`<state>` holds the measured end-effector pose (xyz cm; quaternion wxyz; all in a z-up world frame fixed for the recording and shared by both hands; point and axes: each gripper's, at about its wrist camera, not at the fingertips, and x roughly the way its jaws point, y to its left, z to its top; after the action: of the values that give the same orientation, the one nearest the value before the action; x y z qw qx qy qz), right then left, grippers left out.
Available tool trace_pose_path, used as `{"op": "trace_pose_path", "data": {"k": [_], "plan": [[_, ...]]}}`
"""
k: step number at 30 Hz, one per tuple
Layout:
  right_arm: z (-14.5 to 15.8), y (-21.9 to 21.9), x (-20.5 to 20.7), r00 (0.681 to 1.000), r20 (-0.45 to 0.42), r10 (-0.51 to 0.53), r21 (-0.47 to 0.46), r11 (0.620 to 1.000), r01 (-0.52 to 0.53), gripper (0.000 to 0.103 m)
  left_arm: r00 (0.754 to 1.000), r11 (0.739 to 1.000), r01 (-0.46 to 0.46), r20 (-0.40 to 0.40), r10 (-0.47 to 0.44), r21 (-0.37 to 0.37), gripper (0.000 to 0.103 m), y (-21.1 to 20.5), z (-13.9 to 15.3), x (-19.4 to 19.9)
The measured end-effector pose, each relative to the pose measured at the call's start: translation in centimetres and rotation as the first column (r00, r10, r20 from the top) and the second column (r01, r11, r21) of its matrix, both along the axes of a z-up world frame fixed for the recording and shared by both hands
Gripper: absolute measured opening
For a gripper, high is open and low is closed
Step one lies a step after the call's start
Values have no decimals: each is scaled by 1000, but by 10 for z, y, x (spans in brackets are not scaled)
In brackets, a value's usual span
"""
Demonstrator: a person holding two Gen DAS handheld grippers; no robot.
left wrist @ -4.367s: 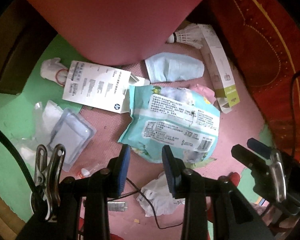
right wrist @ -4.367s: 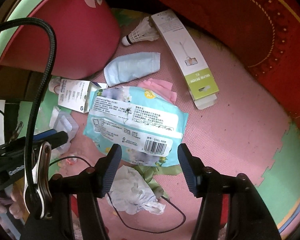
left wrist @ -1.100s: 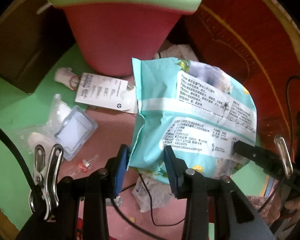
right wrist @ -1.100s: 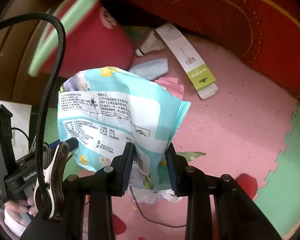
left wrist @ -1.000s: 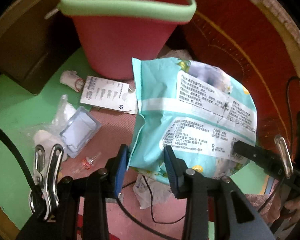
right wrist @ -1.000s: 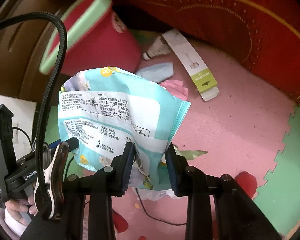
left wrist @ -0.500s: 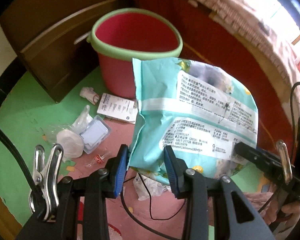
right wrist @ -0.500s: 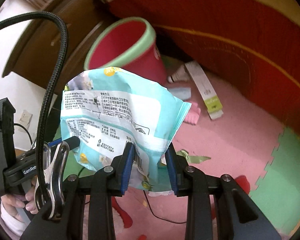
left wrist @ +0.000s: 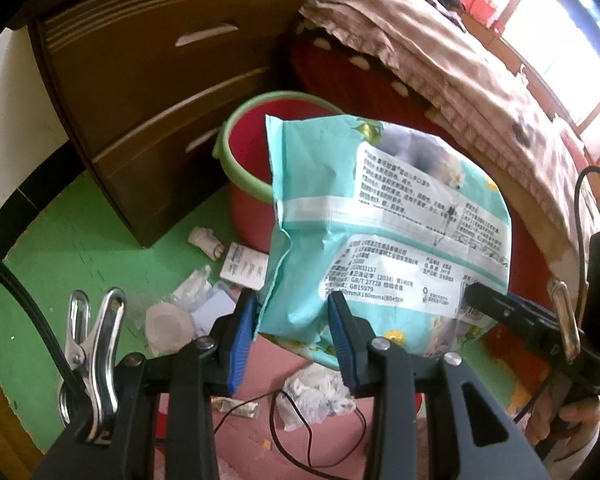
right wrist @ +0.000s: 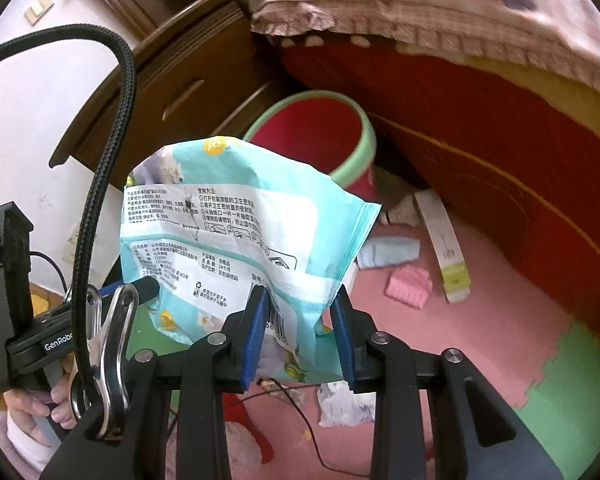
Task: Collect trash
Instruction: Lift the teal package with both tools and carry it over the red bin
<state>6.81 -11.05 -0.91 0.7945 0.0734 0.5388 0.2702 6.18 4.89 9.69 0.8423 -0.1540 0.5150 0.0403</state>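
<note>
Both the left tongs (left wrist: pixel 294 330) and right tongs (right wrist: pixel 300 330) clamp the crinkled teal plastic wipes packet (left wrist: pixel 384 232). Risk: unsynchronised release snags it on the red, green-rimmed bucket (left wrist: pixel 248 148).

One wipes packet (left wrist: pixel 384 236), one bucket (left wrist: pixel 236 148)

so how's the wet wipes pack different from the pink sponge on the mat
The wet wipes pack is held up in the air by both grippers; the pink sponge lies on the floor mat. The pack is teal, printed and far larger; the sponge is plain pink and small.
</note>
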Motion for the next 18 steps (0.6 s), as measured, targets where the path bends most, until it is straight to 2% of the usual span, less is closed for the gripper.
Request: {"op": "trace_pose_path", "data": {"k": [6,12,18], "plan": [[4,24,28,1000,1,13,-9,1000,-13,33,999,999,-21,26,20,24,38,16,5,20],[8,38,51,999,13,36,-23,999,-35,33,998,997,-50,32,52,-58,38,34,-6,42],[3,48,64,998,59,28,-75,997,-23,33,996,995,-78,38,81,-64,38,37,-16,69]]}}
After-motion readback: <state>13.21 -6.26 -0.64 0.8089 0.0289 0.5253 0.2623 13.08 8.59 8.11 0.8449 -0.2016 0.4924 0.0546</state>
